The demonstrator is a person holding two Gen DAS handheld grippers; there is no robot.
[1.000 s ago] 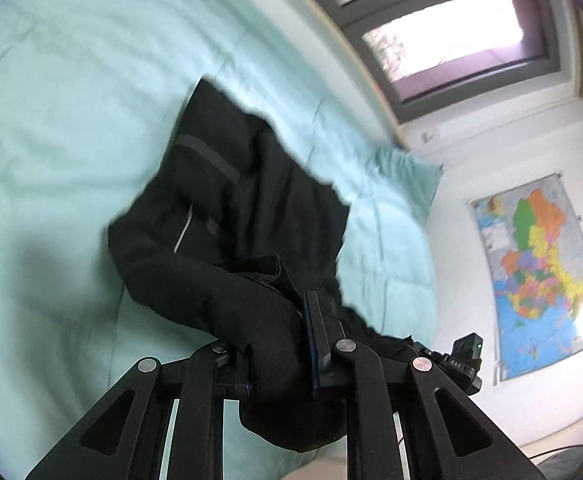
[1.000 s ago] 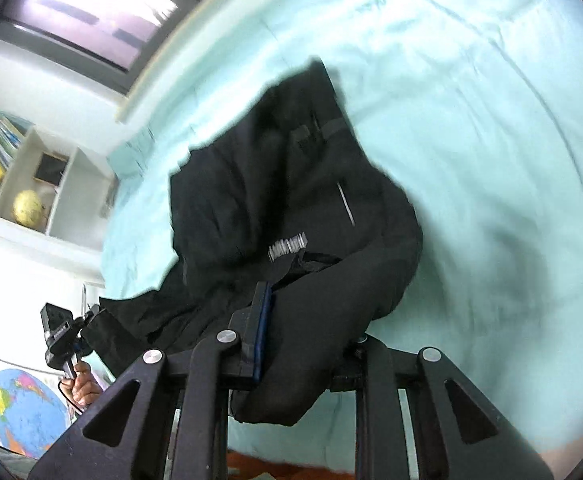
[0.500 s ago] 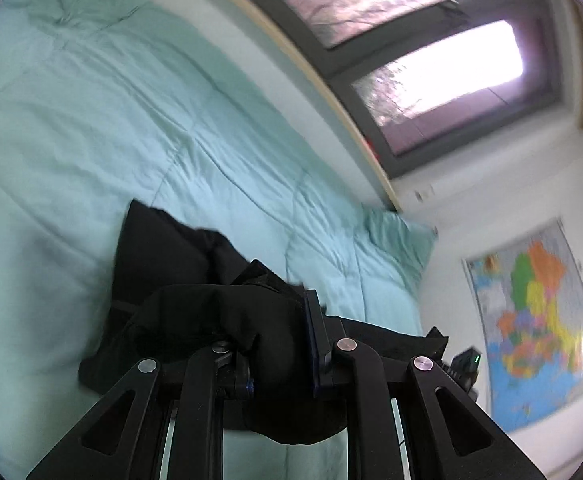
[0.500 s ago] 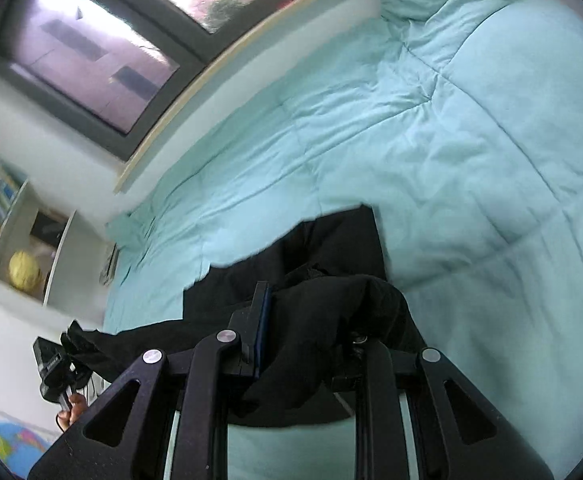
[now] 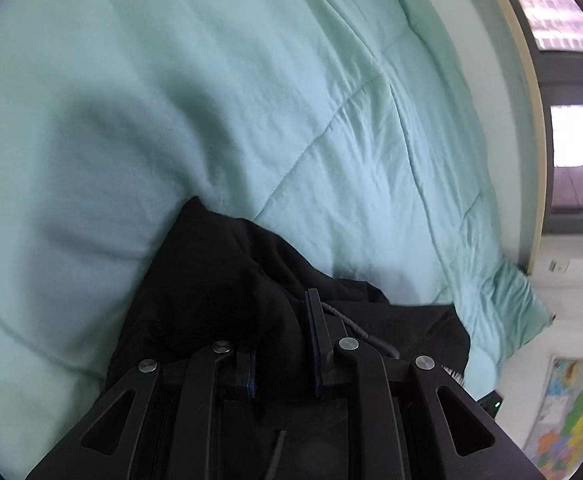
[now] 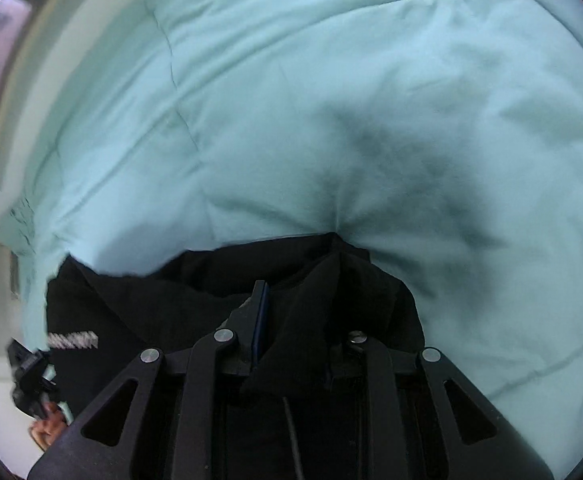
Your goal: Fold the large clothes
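Note:
A large black garment (image 5: pixel 219 280) lies bunched at the near edge of a mint-green quilted bed cover (image 5: pixel 251 100). My left gripper (image 5: pixel 281 320) is shut on a thick fold of the black fabric, which bulges between its jaws. In the right wrist view the same garment (image 6: pixel 163 312) spreads low, with a white printed logo (image 6: pixel 73 339) at its left. My right gripper (image 6: pixel 297 312) is shut on a folded flap of it. Most of the garment is hidden under both grippers.
A window (image 5: pixel 571 120) with a pale sill runs along the far side of the bed. A colourful wall map (image 5: pixel 571 412) hangs at the lower right. In the right wrist view the other hand-held gripper (image 6: pixel 31 376) shows at the lower left.
Both grippers have come down low and forward over the bed with the garment still held. The fabric now lies bunched on the cover instead of hanging spread out.

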